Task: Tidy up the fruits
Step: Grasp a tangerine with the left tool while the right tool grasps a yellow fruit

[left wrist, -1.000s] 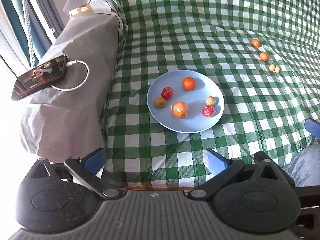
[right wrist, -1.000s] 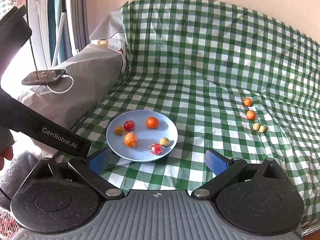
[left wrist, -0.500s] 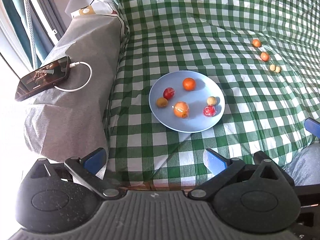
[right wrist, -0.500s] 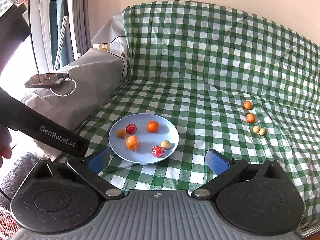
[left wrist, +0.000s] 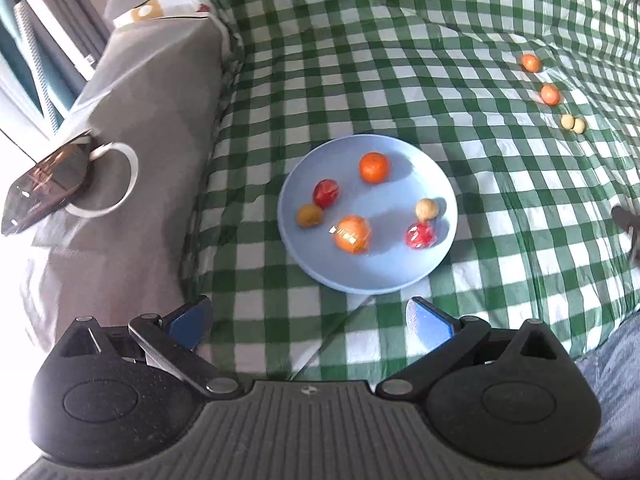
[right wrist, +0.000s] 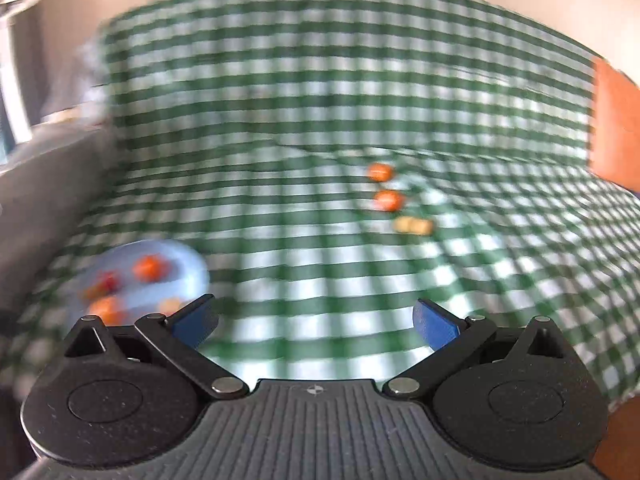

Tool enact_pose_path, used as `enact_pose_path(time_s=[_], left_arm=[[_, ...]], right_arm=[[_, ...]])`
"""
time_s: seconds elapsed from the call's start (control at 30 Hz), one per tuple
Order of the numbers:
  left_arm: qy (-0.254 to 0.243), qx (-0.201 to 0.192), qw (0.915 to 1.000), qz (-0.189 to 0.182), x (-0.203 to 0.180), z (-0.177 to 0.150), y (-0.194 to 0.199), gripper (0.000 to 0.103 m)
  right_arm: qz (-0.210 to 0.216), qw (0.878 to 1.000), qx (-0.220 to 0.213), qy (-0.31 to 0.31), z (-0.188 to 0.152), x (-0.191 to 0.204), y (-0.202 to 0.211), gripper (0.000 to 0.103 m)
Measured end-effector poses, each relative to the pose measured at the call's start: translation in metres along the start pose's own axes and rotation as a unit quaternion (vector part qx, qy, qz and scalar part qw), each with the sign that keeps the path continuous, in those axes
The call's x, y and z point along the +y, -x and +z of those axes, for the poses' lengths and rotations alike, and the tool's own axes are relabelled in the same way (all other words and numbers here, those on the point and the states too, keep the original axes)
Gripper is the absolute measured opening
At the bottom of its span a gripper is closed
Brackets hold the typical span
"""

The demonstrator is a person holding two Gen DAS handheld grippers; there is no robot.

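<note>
A light blue plate [left wrist: 400, 276] lies on the green checked cloth and holds several small fruits: an orange one [left wrist: 374, 167], a red one [left wrist: 326, 193], a larger orange one [left wrist: 352, 234], a red one [left wrist: 419, 235] and a pale one [left wrist: 427, 209]. Loose fruits lie far right on the cloth: two orange [left wrist: 550, 94] and two pale [left wrist: 573, 123]. My left gripper [left wrist: 310, 320] is open and empty, just short of the plate. My right gripper [right wrist: 314, 322] is open and empty; its view is blurred, with the plate [right wrist: 192, 276] at lower left and the loose fruits [right wrist: 388, 200] ahead.
A grey-covered armrest [left wrist: 132, 128] stands left of the cloth with a phone [left wrist: 44, 184] and white cable [left wrist: 120, 184] on it. An orange surface [right wrist: 616, 128] shows at the far right of the right wrist view. Denim fabric [left wrist: 612, 380] is at lower right.
My left gripper has moved closer to the plate. My right gripper has swung fast to the right, toward the loose fruits; the plate has slid to its lower left. Both jaws stay open.
</note>
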State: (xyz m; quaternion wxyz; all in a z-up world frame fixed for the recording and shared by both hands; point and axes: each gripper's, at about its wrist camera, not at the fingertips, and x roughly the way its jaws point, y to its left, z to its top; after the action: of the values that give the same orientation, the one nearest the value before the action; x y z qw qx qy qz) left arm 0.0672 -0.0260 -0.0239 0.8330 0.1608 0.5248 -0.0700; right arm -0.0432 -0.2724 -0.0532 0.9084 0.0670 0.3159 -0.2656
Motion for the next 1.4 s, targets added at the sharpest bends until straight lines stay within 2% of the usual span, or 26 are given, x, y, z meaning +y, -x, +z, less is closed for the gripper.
enact_pose_path(time_s=[0.2, 0.3, 0.5, 0.73, 0.93, 0.97, 1.07, 1.17, 1.3, 1.4], left_arm=[[-0.026, 0.016, 0.9995, 0.000, -0.044, 0.039, -0.029, 0.103], [-0.038, 0.024, 0.9990, -0.004, -0.070, 0.062, -0.047, 0.103], [-0.061, 0.020, 0.9979, -0.011, -0.115, 0.110, -0.078, 0.103], [-0.081, 0.008, 0.9966, -0.016, -0.156, 0.152, -0.106, 0.103], [-0.099, -0.018, 0.9948, -0.016, -0.195, 0.189, -0.131, 0.103], [-0.105, -0.024, 0.9940, -0.020, -0.205, 0.199, -0.136, 0.103], [-0.121, -0.044, 0.9903, -0.051, -0.236, 0.225, -0.144, 0.103], [-0.147, -0.071, 0.9825, -0.091, -0.273, 0.245, -0.153, 0.103], [-0.189, -0.080, 0.9693, -0.135, -0.323, 0.263, -0.172, 0.103], [-0.221, -0.081, 0.9614, -0.142, -0.352, 0.268, -0.187, 0.103]], right_arm=[[-0.094, 0.995, -0.008, -0.044, 0.018, -0.065, -0.090, 0.102], [-0.120, 0.991, -0.003, -0.056, 0.023, -0.092, -0.135, 0.102], [-0.134, 0.989, 0.014, -0.056, 0.031, -0.118, -0.217, 0.102], [-0.146, 0.989, 0.017, -0.021, 0.041, -0.119, -0.278, 0.102], [-0.122, 0.992, 0.010, -0.007, 0.040, -0.119, -0.286, 0.093], [-0.121, 0.993, 0.010, -0.001, 0.041, -0.120, -0.285, 0.089], [-0.136, 0.991, 0.010, 0.005, 0.040, -0.130, -0.284, 0.088], [-0.121, 0.992, 0.016, -0.041, 0.038, -0.143, -0.282, 0.088], [-0.126, 0.991, 0.014, -0.036, 0.038, -0.142, -0.284, 0.088], [-0.127, 0.991, 0.014, -0.036, 0.038, -0.143, -0.284, 0.088]])
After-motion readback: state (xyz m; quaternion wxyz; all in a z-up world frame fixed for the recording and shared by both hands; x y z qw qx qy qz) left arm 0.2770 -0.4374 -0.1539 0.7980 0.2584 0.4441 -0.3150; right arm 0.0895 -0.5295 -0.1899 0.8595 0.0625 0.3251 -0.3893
